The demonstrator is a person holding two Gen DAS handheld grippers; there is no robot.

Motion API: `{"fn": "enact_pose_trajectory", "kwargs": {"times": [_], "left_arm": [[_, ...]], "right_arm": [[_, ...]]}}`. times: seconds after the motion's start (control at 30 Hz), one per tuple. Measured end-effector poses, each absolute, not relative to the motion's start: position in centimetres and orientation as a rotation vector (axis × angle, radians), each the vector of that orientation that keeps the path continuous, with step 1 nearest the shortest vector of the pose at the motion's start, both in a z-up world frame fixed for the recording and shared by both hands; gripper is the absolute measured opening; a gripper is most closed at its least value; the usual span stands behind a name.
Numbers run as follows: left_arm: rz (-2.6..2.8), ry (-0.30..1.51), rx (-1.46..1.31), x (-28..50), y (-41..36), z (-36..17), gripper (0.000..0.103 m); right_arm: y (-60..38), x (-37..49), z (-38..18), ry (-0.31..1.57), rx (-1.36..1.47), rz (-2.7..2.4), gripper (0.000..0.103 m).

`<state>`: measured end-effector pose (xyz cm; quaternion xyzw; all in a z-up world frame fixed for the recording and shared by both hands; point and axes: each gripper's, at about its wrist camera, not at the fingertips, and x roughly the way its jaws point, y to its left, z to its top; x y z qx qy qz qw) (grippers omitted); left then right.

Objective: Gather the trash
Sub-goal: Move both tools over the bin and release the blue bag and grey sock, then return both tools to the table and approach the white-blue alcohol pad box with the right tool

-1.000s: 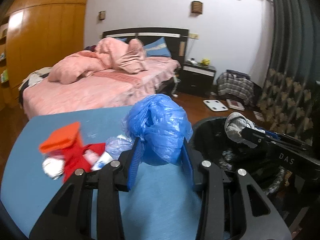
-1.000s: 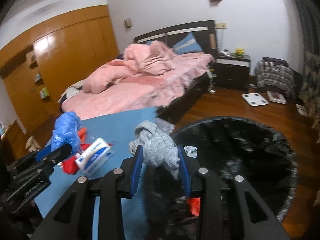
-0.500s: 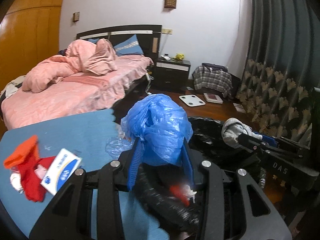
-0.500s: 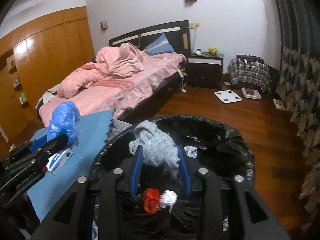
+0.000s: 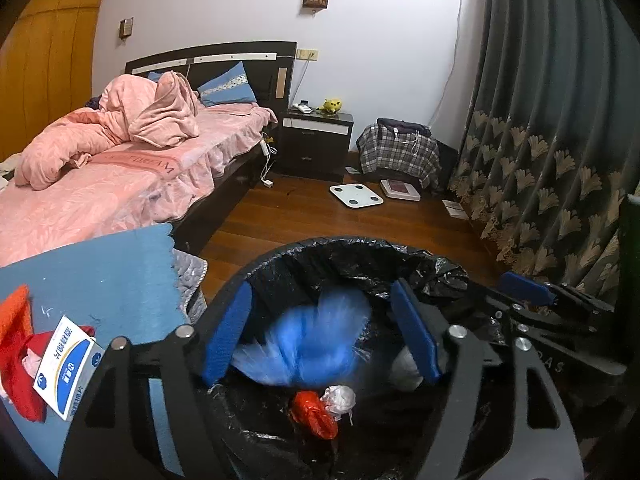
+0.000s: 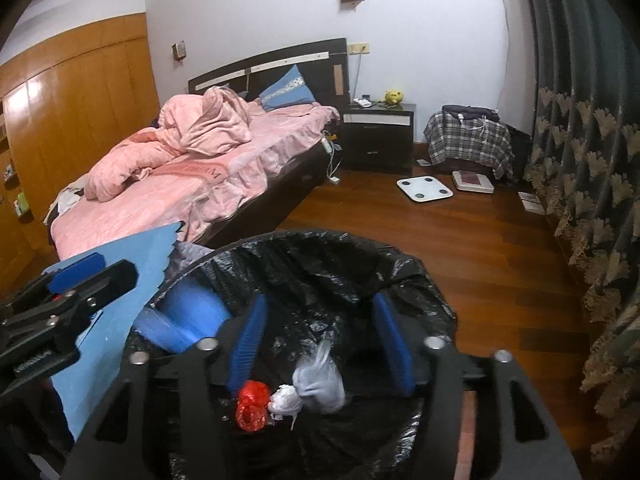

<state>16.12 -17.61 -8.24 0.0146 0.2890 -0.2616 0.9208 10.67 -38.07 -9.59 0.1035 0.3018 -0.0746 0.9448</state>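
Over a bin lined with a black bag, my left gripper has its jaws opening. A blue plastic bag drops, blurred, between the pads and touches neither. My right gripper hangs over the same bin, its jaws opening too. A grey cloth bundle falls, blurred, below its pads. On the bin's floor lie a red wad and a white wad. The blue bag shows at the bin's left side. Each gripper appears in the other's view: right, left.
Left of the bin stands a blue table with a white and blue box, a red cloth and an orange piece. Beyond are a pink bed, a dark nightstand, a floor scale and curtains.
Both grippers swung right from the table to over the bin, then opened. The blue bag has left the left pads and the grey cloth the right pads; both are falling in.
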Motion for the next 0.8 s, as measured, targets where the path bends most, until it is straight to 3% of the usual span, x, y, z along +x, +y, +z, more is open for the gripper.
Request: {"fn": "enact_pose_trajectory", "kwargs": {"times": [0.07,0.13,0.2,0.8], "left_arm": [[-0.523,0.586,0.034,16.0,-17.1,-8.2,0.079],[-0.498,0.58,0.038,15.9,-16.1,-8.1,0.084],[-0.475,0.574,0.037,15.6,-15.1,-7.9,0.088],[-0.096,0.577,0.016,13.2,3.5,-9.4,0.091]], "right_arm": [[-38.3,10.5,-9.6,0.611,0.212,-0.162,0.08],[-38.3,10.1,-9.5,0.599,0.21,-0.175,0.091],[-37.9,9.9,-9.3,0.587,0.202,-0.181,0.096],[-22.8,12.5,-8.7,0.592,0.144,0.061,0.097]]}}
